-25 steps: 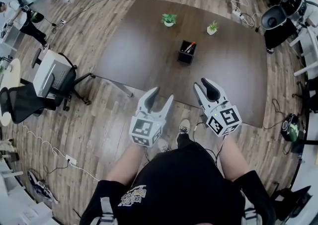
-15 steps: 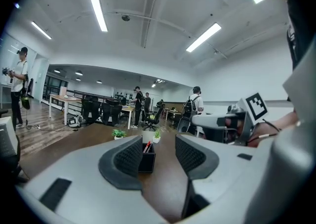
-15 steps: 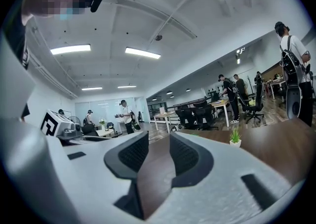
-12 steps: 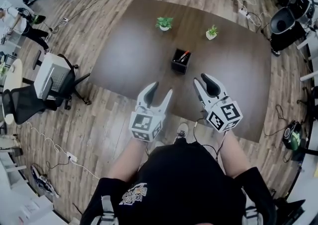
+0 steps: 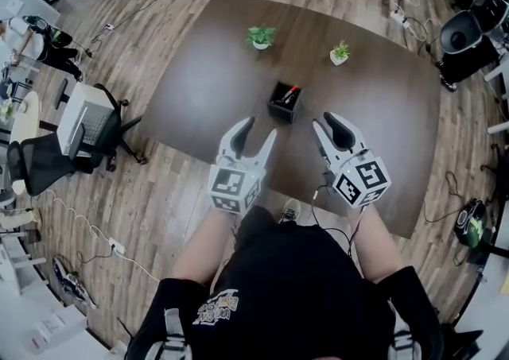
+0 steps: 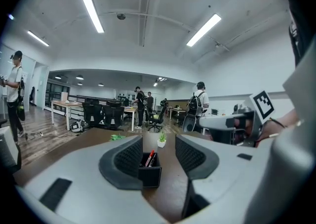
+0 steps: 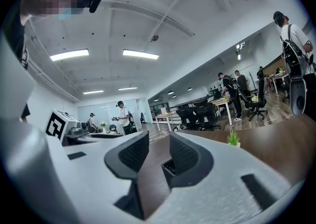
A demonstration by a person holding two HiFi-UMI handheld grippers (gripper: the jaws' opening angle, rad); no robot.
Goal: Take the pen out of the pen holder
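A black square pen holder (image 5: pixel 283 104) stands on the dark brown table (image 5: pixel 207 72), with a red pen (image 5: pixel 288 94) and a dark one leaning inside. My left gripper (image 5: pixel 259 131) is open just short of the holder, over the table's near edge. In the left gripper view the holder (image 6: pixel 149 174) and its pens (image 6: pixel 149 158) sit framed between the jaws of the left gripper (image 6: pixel 158 161). My right gripper (image 5: pixel 326 122) is open to the right of the holder. In the right gripper view the right gripper (image 7: pixel 159 156) shows only a corner of the holder (image 7: pixel 167 168) behind one jaw.
Two small potted plants (image 5: pixel 260 35) (image 5: pixel 339 52) stand farther back on the table. A grey office chair (image 5: pixel 87 121) is on the wooden floor to the left, and a black bin (image 5: pixel 457 29) at the far right. Several people stand in the background.
Both grippers have moved forward to the table's near edge, closer to the pen holder. Their jaws stayed open and empty.
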